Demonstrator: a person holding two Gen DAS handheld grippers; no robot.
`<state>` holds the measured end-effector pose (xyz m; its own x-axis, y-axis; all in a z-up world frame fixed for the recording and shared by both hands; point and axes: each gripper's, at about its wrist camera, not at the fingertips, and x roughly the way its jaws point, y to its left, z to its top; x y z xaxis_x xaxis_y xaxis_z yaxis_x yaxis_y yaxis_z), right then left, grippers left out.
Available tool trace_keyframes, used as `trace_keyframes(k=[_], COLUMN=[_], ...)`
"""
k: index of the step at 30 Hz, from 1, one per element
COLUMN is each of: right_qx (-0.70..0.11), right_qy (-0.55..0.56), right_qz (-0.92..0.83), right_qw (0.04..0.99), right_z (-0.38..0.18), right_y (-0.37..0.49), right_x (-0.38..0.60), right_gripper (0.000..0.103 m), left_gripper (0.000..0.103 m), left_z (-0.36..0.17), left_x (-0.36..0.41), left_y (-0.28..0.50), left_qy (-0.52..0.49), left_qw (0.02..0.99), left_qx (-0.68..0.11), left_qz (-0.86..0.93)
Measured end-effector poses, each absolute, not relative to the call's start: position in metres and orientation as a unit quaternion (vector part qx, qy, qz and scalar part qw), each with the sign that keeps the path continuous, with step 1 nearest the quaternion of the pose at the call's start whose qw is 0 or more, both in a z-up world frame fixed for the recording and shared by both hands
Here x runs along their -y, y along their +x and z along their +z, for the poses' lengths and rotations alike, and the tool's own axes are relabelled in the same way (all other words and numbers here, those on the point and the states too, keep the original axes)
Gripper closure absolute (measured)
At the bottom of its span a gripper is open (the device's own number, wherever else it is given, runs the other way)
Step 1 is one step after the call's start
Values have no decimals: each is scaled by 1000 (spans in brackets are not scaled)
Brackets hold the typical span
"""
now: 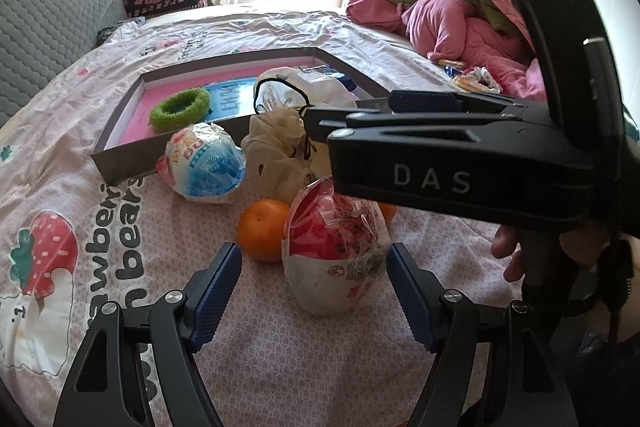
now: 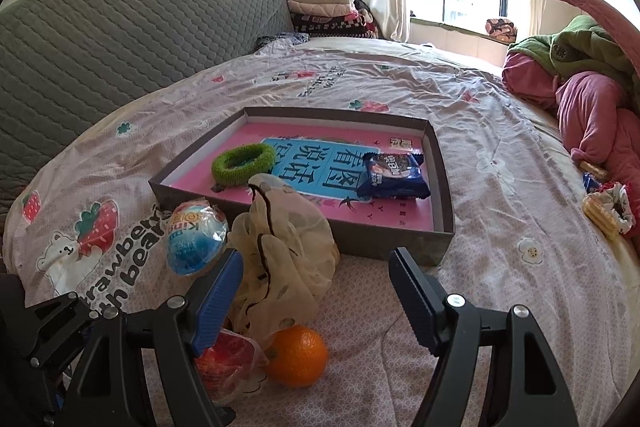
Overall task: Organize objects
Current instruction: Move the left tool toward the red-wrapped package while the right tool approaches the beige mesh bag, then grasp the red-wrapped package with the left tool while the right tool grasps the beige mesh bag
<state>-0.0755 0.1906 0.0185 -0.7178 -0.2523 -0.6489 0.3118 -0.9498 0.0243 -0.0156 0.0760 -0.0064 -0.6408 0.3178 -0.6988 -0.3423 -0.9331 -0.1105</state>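
Note:
In the left wrist view my left gripper (image 1: 312, 259) is open low over the bed. A red foil-wrapped toy egg (image 1: 332, 247) stands just ahead, near the right finger, with no pad pressing on it. An orange (image 1: 262, 229) lies to its left and a blue toy egg (image 1: 204, 163) further back. My right gripper (image 2: 316, 259) is open too, and nothing is held. A cream gauze scrunchie (image 2: 280, 239) with a black cord lies by its left finger. The orange (image 2: 298, 357) and the red egg (image 2: 224, 359) lie below it. The grey box (image 2: 444, 187) holds a pink book, a green scrunchie (image 2: 244, 163) and a blue snack packet (image 2: 394, 175).
The strawberry-print bedsheet (image 2: 500, 267) covers the bed. A quilted grey headboard (image 2: 120, 39) rises at the left. Pink and green bedding (image 2: 592, 99) is piled at the right, with snacks and a floral scrunchie (image 2: 608, 211) beside it. A second orange (image 1: 388, 213) peeks from behind the red egg.

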Motion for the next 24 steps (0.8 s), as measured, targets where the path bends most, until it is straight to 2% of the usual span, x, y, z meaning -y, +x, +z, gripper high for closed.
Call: trace_keyframes(k=[4,7,9,16,18,24], right_qx=[-40,-36,-33,-34,-26,-8], right_qy=[351,354,359,374,379,387], right_qz=[-924,-922,-920,-912,-908,-903], right_qw=[149,150,152,168,175,185], right_z=[13,12,10,3,1,-2], right_y=[-80,-82,-84,-87,-88,-90], right_x=[-192,-194,-194,-191,-191,-194], right_gripper=[28,35,43,59,69,76], left_gripper=[27,27,27,27,27,27], left_z=[-4,-4,-5,-7,-8,-10], left_x=[-77,-78,-79,-81,-81,-80], left_y=[-15,-15,-16,-18,-19,-22], left_qy=[-374,-371,-371,-374,-375,-376], left_qw=[187,192,194,196,196,192], left_qx=[-13,-11,-13,-13,-12,-12], left_qz=[908,908,908,907,906,906])
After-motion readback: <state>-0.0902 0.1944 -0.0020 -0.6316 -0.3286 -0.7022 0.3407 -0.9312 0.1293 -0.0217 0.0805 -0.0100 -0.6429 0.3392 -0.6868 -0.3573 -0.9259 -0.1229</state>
